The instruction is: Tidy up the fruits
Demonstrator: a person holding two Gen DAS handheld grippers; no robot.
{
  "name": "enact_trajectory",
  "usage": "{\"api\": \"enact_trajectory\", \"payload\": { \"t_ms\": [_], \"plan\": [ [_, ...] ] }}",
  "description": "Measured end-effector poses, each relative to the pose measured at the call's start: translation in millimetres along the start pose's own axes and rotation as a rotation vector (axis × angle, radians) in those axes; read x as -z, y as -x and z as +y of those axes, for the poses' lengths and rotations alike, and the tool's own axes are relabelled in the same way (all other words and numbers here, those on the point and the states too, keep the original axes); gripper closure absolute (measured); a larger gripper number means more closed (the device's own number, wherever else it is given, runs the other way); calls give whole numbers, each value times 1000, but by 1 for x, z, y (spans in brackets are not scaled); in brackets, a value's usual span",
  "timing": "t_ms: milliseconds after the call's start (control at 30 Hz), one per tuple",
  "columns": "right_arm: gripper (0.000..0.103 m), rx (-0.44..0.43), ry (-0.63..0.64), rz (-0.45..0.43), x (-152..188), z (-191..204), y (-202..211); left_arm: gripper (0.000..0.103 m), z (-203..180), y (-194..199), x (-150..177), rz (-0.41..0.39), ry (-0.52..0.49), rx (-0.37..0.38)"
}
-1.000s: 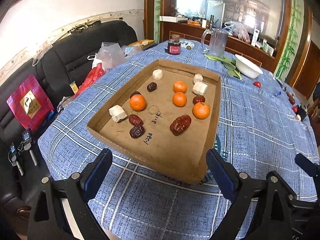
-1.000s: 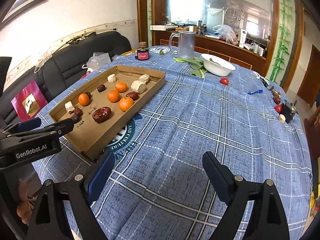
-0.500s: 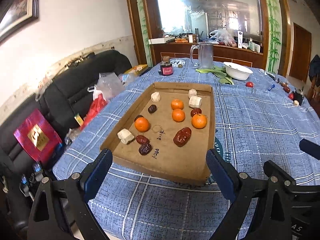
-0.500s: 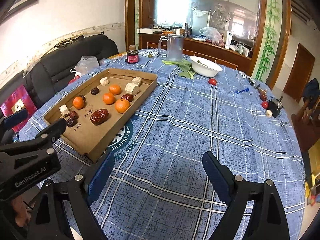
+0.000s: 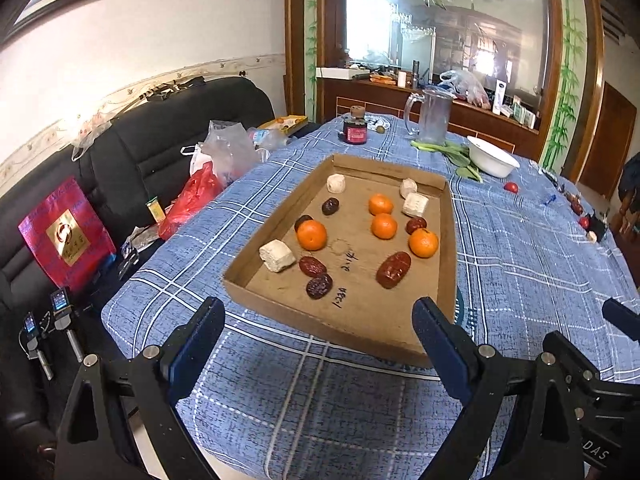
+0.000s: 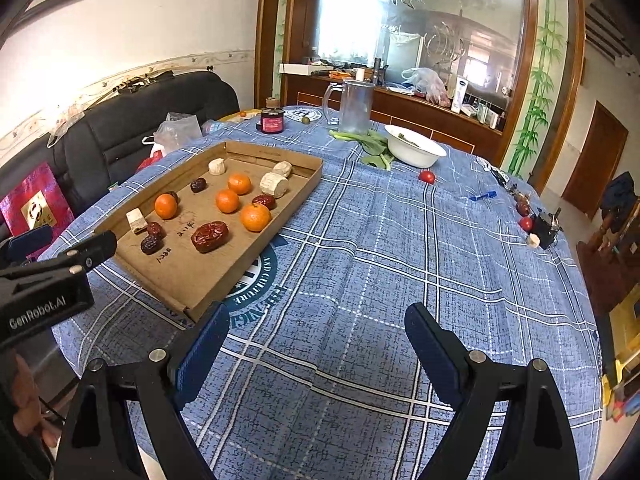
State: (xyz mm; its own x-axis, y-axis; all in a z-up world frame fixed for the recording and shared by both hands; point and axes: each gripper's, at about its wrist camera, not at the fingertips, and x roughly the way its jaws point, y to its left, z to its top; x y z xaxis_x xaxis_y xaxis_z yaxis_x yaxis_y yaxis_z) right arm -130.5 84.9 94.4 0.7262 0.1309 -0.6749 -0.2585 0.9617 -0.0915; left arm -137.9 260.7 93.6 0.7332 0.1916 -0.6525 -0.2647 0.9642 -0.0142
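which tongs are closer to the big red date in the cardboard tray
Left. The left tongs face the big red date across the cardboard tray's near rim; the right tongs sit off to its right.

Desk (image 6: 360, 280), blue plaid cloth. Directly on it: cardboard tray (image 6: 256, 256) at left; dark jar (image 6: 272, 120), clear pitcher (image 6: 355, 106), greens (image 6: 372, 148), white bowl (image 6: 414, 146) at far side; red tomato (image 6: 427, 177); blue pen (image 6: 483, 196).

Beyond the tray, you have a glass pitcher (image 6: 355, 106) beside a white bowl (image 6: 414, 146), leafy greens (image 6: 370, 145) between them, a red-labelled jar (image 6: 272, 120), and a black sofa (image 5: 160, 128) alongside.
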Motion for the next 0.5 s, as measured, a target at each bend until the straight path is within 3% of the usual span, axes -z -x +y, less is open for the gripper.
{"api": "enact_trajectory", "payload": {
  "t_ms": [500],
  "plan": [
    [11, -9, 4, 2, -1, 7, -2, 8, 9, 4, -1, -39, 31, -5]
  ]
}}
